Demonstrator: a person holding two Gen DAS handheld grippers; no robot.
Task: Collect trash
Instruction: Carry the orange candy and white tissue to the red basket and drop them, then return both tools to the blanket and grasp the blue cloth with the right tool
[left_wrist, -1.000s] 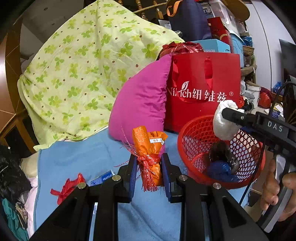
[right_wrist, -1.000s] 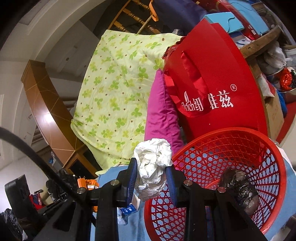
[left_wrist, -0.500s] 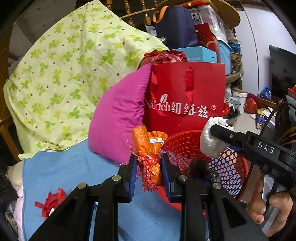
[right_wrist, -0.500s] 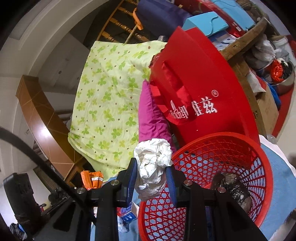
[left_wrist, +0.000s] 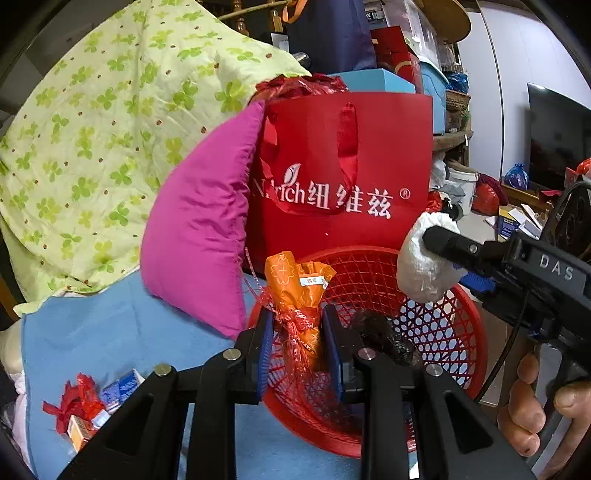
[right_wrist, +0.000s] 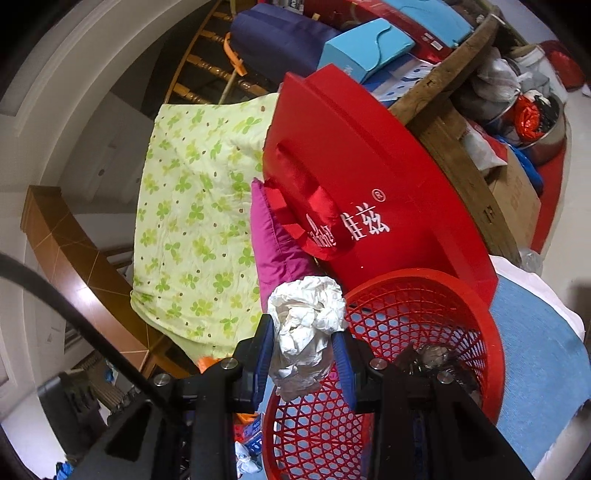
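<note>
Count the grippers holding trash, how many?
2. The left gripper pinches an orange wrapper over the red basket; the right gripper pinches crumpled white paper above its rim.

Orange wrapper (left_wrist: 300, 295) seemingly now over basket (left_wrist: 469, 354)

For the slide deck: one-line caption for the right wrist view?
Right claw grips crumpled white paper at the red mesh basket rim, dark trash already inside.
</note>
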